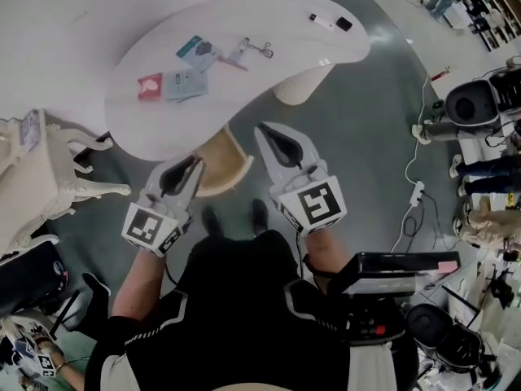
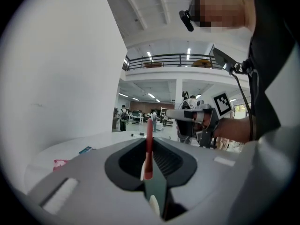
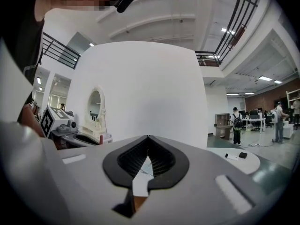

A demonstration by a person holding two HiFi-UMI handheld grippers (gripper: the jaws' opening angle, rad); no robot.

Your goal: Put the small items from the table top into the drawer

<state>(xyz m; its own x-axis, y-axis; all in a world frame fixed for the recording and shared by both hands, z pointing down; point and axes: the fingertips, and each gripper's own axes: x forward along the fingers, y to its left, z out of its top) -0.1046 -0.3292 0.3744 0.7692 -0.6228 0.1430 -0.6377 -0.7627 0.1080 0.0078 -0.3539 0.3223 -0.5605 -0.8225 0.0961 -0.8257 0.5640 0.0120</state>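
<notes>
Finding: the step in hand appears to be the delivery of one item to the drawer, with most of the table still to be cleared.

Left gripper [image 1: 194, 164]: in the left gripper view its jaws are clamped on a slim red item [image 2: 149, 144], probably a pen, which stands upright between the pads and pokes out past the tips. In the head view this gripper sits at lower centre-left, with its tip just beside a tan tray-like part [image 1: 218, 168] that juts out from under the table's near edge. I judge this part to be the open drawer.

Right gripper [image 1: 262, 130]: its jaws are together at the tips. The right gripper view shows only a pale sliver through the gap below the tips, and nothing I can identify as held. It sits right of the drawer, near it.

Table [image 1: 277, 23], upper centre of the head view, still bears:
- a red packet [image 1: 149, 85]
- a blue card [image 1: 187, 83]
- a teal packet [image 1: 196, 50]
- a pink stick [image 1: 233, 63]
- a small metal piece [image 1: 259, 49]
- a marker [image 1: 320, 20] and a black block [image 1: 343, 24] at the far right end

Next move, as judged: bring the left tips over the drawer's opening, part the jaws so the red item drops inside, then reach for the near packets. The upright item could catch the table edge.
</notes>
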